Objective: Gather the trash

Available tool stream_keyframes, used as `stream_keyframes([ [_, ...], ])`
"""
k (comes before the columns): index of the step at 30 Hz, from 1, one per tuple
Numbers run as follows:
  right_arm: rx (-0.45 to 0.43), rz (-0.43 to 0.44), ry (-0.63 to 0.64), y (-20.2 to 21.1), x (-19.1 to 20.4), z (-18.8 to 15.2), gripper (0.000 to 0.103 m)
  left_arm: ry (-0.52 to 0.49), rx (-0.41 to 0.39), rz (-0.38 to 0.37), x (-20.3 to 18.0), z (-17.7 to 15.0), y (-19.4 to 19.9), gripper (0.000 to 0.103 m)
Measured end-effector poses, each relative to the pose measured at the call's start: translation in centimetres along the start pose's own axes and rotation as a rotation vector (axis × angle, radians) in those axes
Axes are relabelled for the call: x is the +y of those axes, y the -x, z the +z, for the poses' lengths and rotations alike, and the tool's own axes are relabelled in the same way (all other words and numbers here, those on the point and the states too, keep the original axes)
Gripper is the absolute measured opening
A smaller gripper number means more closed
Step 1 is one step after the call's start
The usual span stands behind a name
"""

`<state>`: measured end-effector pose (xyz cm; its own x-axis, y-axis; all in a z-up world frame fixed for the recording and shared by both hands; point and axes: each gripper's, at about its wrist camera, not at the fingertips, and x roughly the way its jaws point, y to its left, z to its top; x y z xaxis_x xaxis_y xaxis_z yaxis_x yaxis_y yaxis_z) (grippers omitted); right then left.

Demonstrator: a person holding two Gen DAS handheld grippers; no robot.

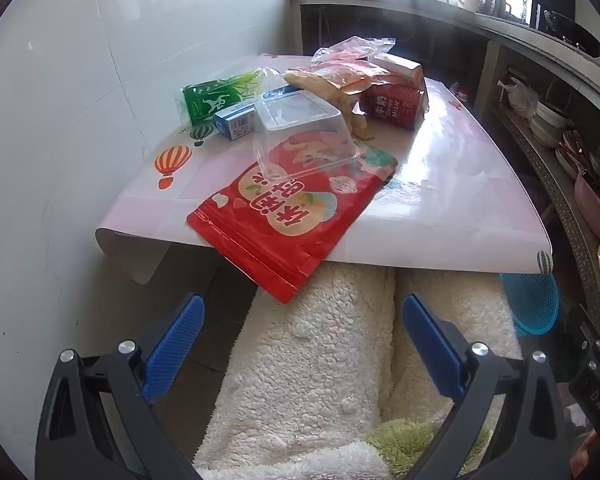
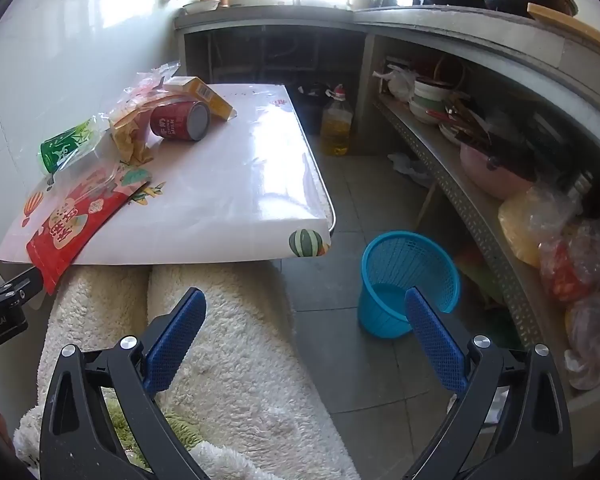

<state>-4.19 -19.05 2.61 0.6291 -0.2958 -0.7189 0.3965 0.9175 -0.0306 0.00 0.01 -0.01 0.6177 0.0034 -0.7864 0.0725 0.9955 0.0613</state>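
nothing picked up yet: left gripper [image 1: 300,320] and right gripper [image 2: 304,316] both gape wide and empty. trash sits piled on the table [image 1: 440,200], red snack bag [image 1: 284,208] nearest, overhanging the edge. blue wastebasket [image 2: 408,280] waits on the floor, so grab that bag first.

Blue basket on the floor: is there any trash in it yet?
No, the blue basket stands empty, with only its bare bottom showing in the right wrist view.

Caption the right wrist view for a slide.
Open right gripper above a blue basket, beside a table of wrappers.
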Motion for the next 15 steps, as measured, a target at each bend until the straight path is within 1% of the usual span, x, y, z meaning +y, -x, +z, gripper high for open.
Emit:
stream_keyframes([
  [3, 0.004, 0.004, -0.002, 0.0, 0.0, 0.0, 0.095, 0.008, 0.007, -0.001, 0.1, 0.0, 0.0, 0.097],
  [6, 0.013, 0.012, 0.002, -0.1, 0.0, -0.1, 0.095, -0.006, -0.019, 0.002, -0.5, -0.2, 0.8, 0.097],
  [9, 0.020, 0.017, 0.005, -0.3, -0.1, 0.0, 0.095, -0.020, -0.006, -0.005, -1.0, 0.0, 0.4, 0.097],
  [10, -0.002, -0.004, -0.003, 0.0, -0.1, -0.1, 0.095, -0.016, -0.008, -0.011, -0.9, 0.0, 0.6, 0.097],
  [15, -0.001, -0.005, -0.001, -0.3, 0.1, 0.1, 0.095, -0.017, -0.002, -0.023, -1.0, 0.2, 0.8, 0.097],
])
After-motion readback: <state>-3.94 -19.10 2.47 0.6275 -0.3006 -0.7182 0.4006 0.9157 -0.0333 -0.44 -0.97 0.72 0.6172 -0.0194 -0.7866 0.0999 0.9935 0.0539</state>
